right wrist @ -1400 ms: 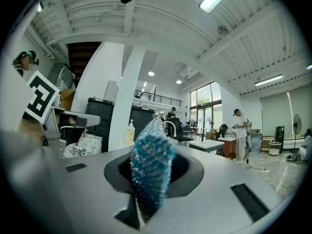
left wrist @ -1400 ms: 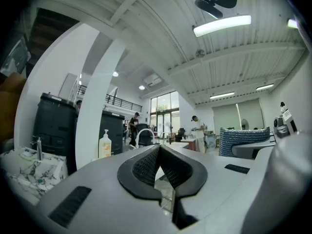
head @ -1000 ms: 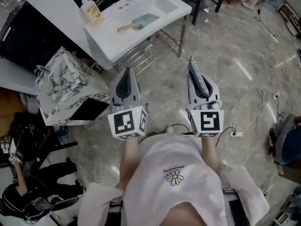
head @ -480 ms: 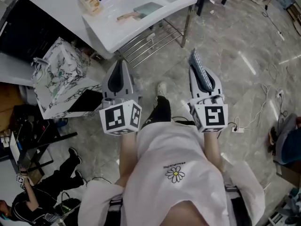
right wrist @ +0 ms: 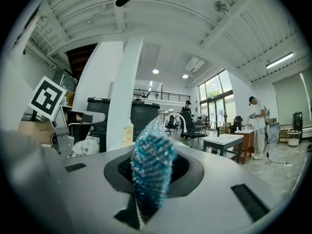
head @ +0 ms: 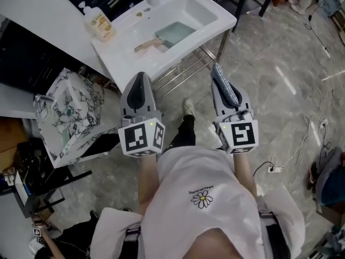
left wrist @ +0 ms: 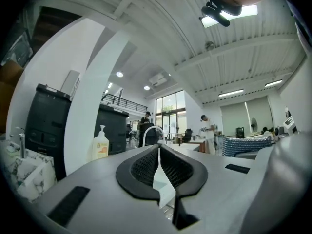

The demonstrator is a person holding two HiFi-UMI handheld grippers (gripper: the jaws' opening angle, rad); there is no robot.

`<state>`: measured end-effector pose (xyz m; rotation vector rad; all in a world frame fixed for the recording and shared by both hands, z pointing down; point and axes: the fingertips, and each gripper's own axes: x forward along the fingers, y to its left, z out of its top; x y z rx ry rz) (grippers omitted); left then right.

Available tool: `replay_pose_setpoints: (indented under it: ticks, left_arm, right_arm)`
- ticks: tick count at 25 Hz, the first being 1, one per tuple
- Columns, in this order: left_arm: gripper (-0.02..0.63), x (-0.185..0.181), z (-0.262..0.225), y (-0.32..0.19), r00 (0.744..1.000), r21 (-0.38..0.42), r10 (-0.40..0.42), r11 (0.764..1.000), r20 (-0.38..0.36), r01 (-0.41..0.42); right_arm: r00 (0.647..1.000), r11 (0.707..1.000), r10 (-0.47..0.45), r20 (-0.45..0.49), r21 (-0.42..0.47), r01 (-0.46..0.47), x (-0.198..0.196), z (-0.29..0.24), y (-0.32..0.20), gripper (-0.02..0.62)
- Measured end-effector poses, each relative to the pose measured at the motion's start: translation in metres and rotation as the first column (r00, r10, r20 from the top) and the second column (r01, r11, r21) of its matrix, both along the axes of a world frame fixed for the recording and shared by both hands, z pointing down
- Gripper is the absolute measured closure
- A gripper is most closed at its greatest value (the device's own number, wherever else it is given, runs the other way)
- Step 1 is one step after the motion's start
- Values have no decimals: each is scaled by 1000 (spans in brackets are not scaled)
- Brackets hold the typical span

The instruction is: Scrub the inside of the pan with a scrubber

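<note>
The pale green, square-looking pan with a light wooden handle lies in the basin of the white sink, its handle pointing toward the flat surface beside the basin. From up here it is small, so I cannot say whether it is wet or dirty. A pump bottle of soap with an orange label stands on that surface at the far corner, well clear of the pan.

The blue-and-silver mesh scrubber is not at the pan yet. My right gripper has its jaws pinching it edge-on, with a good length sticking out past the tips, which I judge leaves enough free to press onto the pan's bottom. My left gripper has its jaws pressed together on nothing; I would expect it to steady the handle once I arrive.

Both grippers are level over the grey marbled floor, short of the sink's front edge. So scrubbing has not begun, and reaching the basin comes first.
</note>
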<state>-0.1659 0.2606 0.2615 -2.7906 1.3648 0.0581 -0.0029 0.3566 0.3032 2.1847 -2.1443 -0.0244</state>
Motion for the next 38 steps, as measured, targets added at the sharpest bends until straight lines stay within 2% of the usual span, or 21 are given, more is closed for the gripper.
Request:
replay_pose_setpoints:
  ticks: [4,8,15,18,24,28,38]
  left_arm:
    - [589,38,-10,-98,999,-47,43,998,0,-43]
    - [589,67,-23,-184,1000,-30,28,999,5,-28]
    - [589,80,-17,-286,1000,-48,-2,999,6,2]
    - [589,81,-8,-304,1000,-68,-10,998,16,11]
    - [589,76,-3,-324,997,-90,-65,994,34,68]
    - [589,81,2,-328,993,-99,-103,989,61,109]
    - [589,103,5,-343,976,-91,-195,975,98,204]
  right_arm:
    - [1000,1000,-3,9,-16,3,32,-16,-95,532]
    - [1000,1000,-7,-7,-24,7,64,-32,-182,532]
    - [997,998,-63,-51,-22,61,84,-49,-288,532]
    - [994,996,-81,-70,-28,79,86,-50,-312,531]
    - [990,988,-135,-43,-86,131,88,-42,-342,531]
    - [979,978,-201,-25,-61,199,92,-42,-361,531]
    - [946,942,-323,17,-85,324,117,-33,-392,532]
